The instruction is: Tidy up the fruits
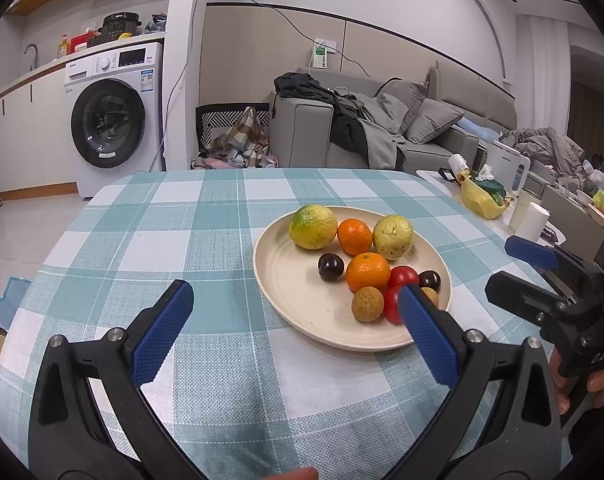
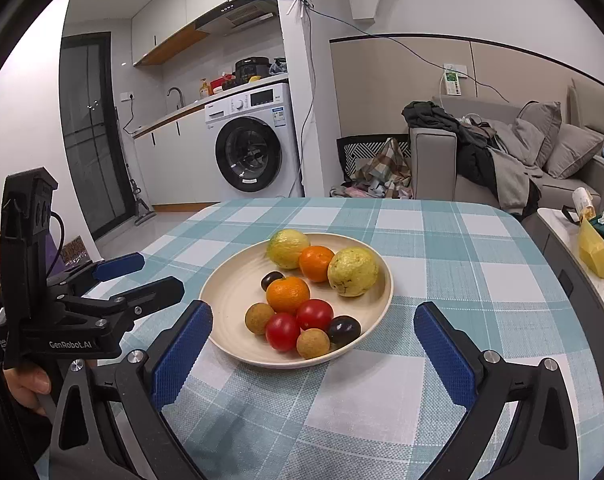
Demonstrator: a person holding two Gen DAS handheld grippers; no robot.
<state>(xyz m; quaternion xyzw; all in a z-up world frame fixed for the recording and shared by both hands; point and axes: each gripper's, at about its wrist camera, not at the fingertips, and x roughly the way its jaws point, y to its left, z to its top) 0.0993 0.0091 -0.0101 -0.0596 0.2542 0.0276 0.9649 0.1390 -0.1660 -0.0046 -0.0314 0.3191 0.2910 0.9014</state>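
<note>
A cream plate [image 1: 298, 300] [image 2: 234, 292] on the checked tablecloth holds two yellow-green citrus fruits [image 1: 313, 227] [image 2: 353, 272], two oranges [image 1: 367, 272] [image 2: 288, 294], two red tomatoes [image 2: 314, 314], two brown longans [image 1: 367, 304] [image 2: 312, 343] and two dark plums [image 1: 330, 267] [image 2: 343, 330]. My left gripper [image 1: 298, 296] is open and empty, near the plate's left front rim; it also shows in the right wrist view [image 2: 146, 272]. My right gripper [image 2: 313, 320] is open and empty in front of the plate; it also shows in the left wrist view [image 1: 513, 266].
The table [image 1: 174, 216] has a rounded far edge. A side table at the right carries a yellow bag [image 1: 479, 200], a white cup [image 1: 529, 222] and a kettle [image 1: 505, 170]. A washing machine [image 1: 114, 120] and a sofa [image 1: 381, 128] stand beyond.
</note>
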